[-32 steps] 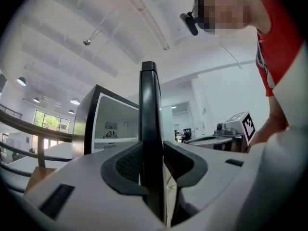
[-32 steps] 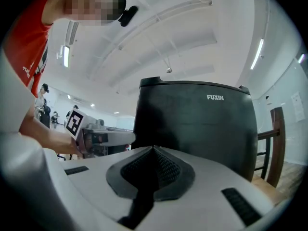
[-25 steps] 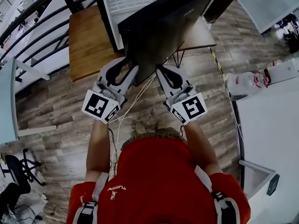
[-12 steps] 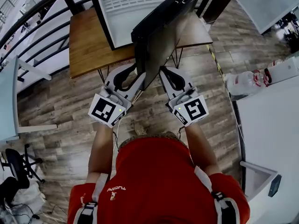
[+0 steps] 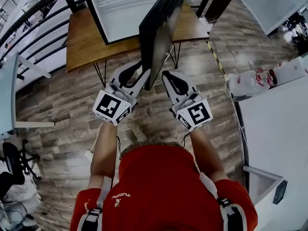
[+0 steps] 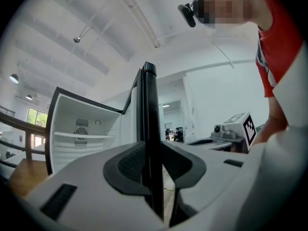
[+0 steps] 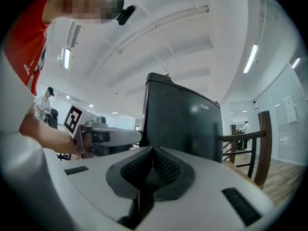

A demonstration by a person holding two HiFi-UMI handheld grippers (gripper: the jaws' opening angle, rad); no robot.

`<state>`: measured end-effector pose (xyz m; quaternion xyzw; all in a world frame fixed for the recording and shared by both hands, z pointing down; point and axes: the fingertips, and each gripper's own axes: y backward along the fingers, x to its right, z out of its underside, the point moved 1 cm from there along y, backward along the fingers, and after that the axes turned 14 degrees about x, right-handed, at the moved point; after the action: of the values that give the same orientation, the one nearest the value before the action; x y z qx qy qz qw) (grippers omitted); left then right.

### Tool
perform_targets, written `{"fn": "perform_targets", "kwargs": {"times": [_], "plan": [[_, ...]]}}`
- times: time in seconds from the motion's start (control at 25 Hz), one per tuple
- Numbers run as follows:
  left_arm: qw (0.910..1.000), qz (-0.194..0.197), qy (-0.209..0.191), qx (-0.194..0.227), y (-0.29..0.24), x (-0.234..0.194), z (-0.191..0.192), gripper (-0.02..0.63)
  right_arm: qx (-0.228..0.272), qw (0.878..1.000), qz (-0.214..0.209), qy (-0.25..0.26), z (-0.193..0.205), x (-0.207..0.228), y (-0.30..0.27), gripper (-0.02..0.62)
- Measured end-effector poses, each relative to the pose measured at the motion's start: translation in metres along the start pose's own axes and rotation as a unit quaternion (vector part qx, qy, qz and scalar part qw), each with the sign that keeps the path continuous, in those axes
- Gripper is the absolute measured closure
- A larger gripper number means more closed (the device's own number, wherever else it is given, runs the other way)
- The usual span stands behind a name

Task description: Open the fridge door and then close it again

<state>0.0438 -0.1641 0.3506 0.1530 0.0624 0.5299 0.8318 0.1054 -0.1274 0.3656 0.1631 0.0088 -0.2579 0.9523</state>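
A small fridge stands on a wooden table with its white inside showing. Its black door hangs open and appears nearly edge-on in the head view. My left gripper has the door's free edge between its pads; the jaws have just been closing and now sit against both sides of it. My right gripper is shut with nothing in it, its tip by the door's dark outer face. Both grippers point level.
The wooden table stands on thin metal legs over plank flooring. A black railing runs behind at the left. A white counter and a bag of bottles lie to the right. An office chair is at the lower left.
The door has swung and now shows more edge-on than a second ago. Both grippers have travelled along with its free edge, and the left jaws have narrowed onto it.
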Motion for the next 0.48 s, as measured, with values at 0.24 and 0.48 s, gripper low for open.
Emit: {"fn": "perform_targets", "kwargs": {"times": [0.24,0.48], "plan": [[0.9999,0.014,-0.004,0.003,-0.024,0.042,-0.003,0.526,-0.011,1.000,0.004,0.004,-0.003,-0.002,0.031,0.566],[0.9996,0.027,-0.005,-0.004,-0.047,0.072,0.003,0.537,-0.029,0.999,0.027,0.018,0.004,0.008,0.048,0.476]]}}
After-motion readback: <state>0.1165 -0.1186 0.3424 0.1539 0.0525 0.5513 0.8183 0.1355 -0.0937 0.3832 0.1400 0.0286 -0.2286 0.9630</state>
